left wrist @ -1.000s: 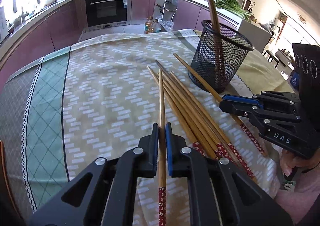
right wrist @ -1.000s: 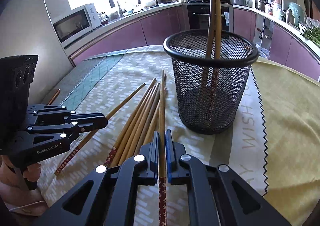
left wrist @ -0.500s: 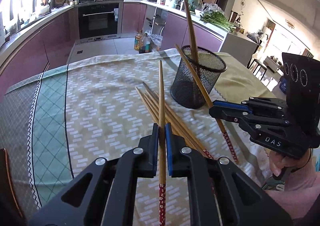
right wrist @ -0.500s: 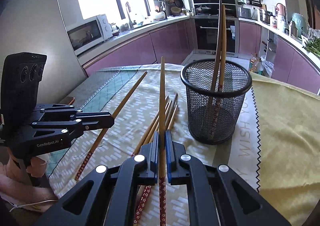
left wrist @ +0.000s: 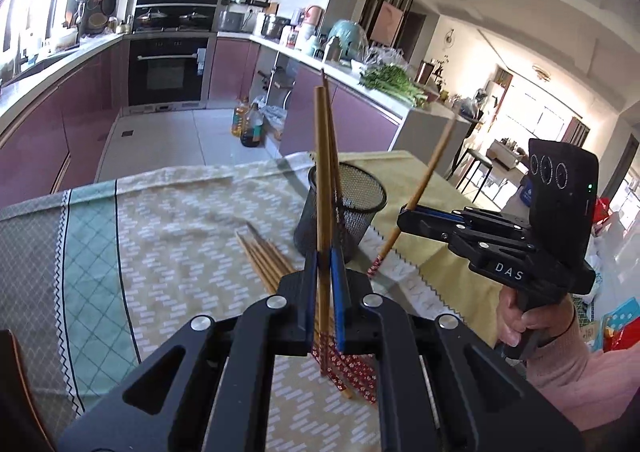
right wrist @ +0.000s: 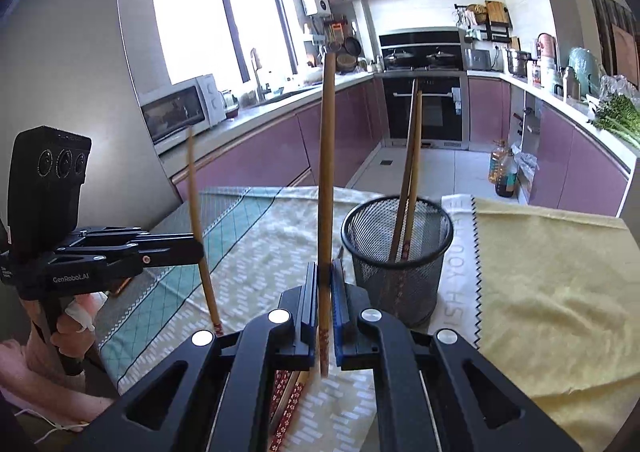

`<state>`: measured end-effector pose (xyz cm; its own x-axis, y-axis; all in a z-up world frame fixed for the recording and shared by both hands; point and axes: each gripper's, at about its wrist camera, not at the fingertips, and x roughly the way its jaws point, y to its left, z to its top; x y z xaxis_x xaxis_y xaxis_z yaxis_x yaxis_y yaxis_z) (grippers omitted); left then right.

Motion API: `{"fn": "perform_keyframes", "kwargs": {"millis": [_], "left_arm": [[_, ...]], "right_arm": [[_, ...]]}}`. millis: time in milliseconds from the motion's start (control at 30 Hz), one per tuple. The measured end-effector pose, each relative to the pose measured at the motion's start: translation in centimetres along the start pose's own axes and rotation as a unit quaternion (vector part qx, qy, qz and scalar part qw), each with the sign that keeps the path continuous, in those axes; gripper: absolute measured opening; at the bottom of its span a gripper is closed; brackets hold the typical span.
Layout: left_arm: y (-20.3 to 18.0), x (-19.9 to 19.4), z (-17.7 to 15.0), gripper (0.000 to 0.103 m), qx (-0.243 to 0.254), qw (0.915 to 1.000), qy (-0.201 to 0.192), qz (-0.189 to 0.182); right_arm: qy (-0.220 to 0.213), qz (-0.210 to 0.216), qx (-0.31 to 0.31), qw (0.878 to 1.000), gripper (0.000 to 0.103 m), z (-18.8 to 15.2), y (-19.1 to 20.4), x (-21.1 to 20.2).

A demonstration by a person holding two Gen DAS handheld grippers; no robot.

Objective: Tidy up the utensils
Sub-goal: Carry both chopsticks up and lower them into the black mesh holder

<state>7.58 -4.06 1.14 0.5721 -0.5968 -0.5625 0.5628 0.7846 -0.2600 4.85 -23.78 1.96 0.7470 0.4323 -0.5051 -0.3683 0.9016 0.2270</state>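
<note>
My left gripper [left wrist: 324,264] is shut on a wooden chopstick [left wrist: 321,171] and holds it nearly upright above the table. My right gripper [right wrist: 325,272] is shut on another chopstick [right wrist: 326,155], also raised, left of the black mesh holder [right wrist: 400,252]. Two chopsticks [right wrist: 410,171] stand in the holder. Several more chopsticks [left wrist: 264,260] with red patterned ends lie on the cloth left of the holder [left wrist: 352,215]. Each gripper shows in the other's view: the right one [left wrist: 404,217] right of the holder, the left one [right wrist: 198,248] at the left.
The table has a green and beige patterned cloth [left wrist: 168,236] and a yellow cloth [right wrist: 552,276] on the right. Kitchen counters, an oven and a microwave [right wrist: 176,111] stand beyond. Oil bottles [left wrist: 250,123] sit on the floor.
Both grippers have lifted their chopsticks off the table and tilted them from lying flat to nearly upright. Both cameras sit higher and farther from the holder.
</note>
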Motion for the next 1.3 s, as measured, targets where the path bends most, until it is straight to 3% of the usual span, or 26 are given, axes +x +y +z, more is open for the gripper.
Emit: {"fn": "perform_keyframes", "kwargs": {"millis": [400, 867, 1067, 1300], "left_arm": [[-1.0, -1.4, 5.4, 0.008, 0.012, 0.9972, -0.072, -0.015], [-3.4, -0.5, 11.0, 0.008, 0.034, 0.9919, -0.121, -0.019], [-4.0, 2.4, 11.5, 0.008, 0.047, 0.9938, -0.101, 0.004], [-3.9, 6.8, 10.6, 0.008, 0.065, 0.9977, -0.021, 0.001]], "right_arm": [[-0.054, -0.006, -0.009, 0.998, 0.006, 3.8, -1.4, -2.7], [-0.095, -0.027, -0.022, 0.995, 0.005, 7.5, -2.5, -3.5], [-0.071, -0.037, -0.014, 0.997, 0.005, 7.0, -3.7, -1.1], [-0.028, -0.044, -0.006, 0.999, 0.005, 5.7, -4.2, 1.1]]}}
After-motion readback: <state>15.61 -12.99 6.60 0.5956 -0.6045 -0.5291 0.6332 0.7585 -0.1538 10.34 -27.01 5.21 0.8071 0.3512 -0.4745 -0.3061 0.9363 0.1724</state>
